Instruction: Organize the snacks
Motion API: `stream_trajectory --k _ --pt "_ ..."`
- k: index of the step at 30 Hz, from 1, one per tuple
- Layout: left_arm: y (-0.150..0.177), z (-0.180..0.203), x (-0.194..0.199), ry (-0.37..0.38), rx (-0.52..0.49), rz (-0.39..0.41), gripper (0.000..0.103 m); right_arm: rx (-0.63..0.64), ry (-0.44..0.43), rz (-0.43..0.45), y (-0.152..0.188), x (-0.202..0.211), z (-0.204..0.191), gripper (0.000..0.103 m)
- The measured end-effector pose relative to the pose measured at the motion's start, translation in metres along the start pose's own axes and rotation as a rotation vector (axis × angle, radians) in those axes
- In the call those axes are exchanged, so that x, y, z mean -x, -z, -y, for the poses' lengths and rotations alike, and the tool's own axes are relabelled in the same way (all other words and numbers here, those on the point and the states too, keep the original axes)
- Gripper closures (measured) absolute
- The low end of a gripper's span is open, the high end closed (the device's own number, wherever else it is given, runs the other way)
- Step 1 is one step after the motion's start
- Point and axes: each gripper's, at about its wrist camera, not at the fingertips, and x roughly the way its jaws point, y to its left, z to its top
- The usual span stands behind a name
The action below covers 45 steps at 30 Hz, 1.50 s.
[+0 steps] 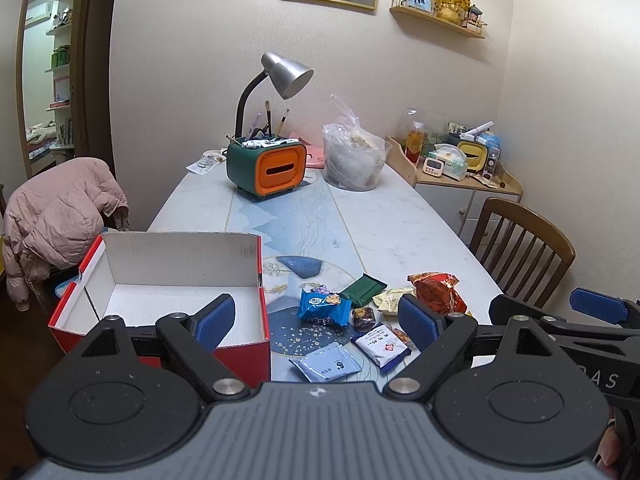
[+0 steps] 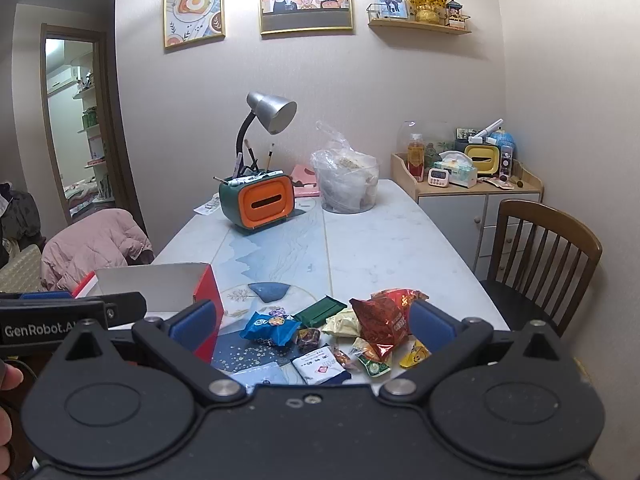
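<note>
Left wrist: snacks (image 1: 360,320) between hand-held gripper (image 1: 316,322) fingers.

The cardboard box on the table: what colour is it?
Red outside, white inside; clearest in the left wrist view.

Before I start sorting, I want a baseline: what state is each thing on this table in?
Red cardboard box: open, empty.
Left gripper: open, holding nothing.
Right gripper: open, holding nothing.
Blue cookie packet: sealed, loose on the table.
Red-orange crinkled snack bag: lying crumpled beside the other snacks.
Silver desk lamp: off.
Clear plastic bag: full, top loosely open.
</note>
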Motion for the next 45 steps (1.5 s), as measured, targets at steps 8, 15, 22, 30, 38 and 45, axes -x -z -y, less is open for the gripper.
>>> stream_trajectory --k 8,15,22,30,38,45 --pt "-0.002 -0.005 0.004 0.012 0.002 0.003 0.014 0.004 0.014 0.015 0.0 0.004 -0.004 0.0" --pt "-0.002 -0.006 0.004 0.011 0.004 0.003 0.014 0.013 0.007 0.022 -0.003 0.003 -0.003 0.0" --pt "-0.004 0.001 -0.001 -0.002 0.0 -0.004 0.014 0.015 -0.001 0.025 -0.004 0.001 0.001 0.0" --pt "-0.009 0.02 -0.024 -0.033 0.009 -0.05 0.014 0.014 -0.026 -0.004 -0.006 -0.017 0.025 0.0" --pt "-0.012 0.049 -0.06 -0.069 0.01 -0.109 0.014 0.01 -0.067 -0.056 -0.007 -0.05 0.061 0.0" --pt "-0.015 0.064 -0.093 -0.096 0.03 -0.165 0.014 -0.017 -0.076 -0.098 -0.006 -0.081 0.101 0.002"
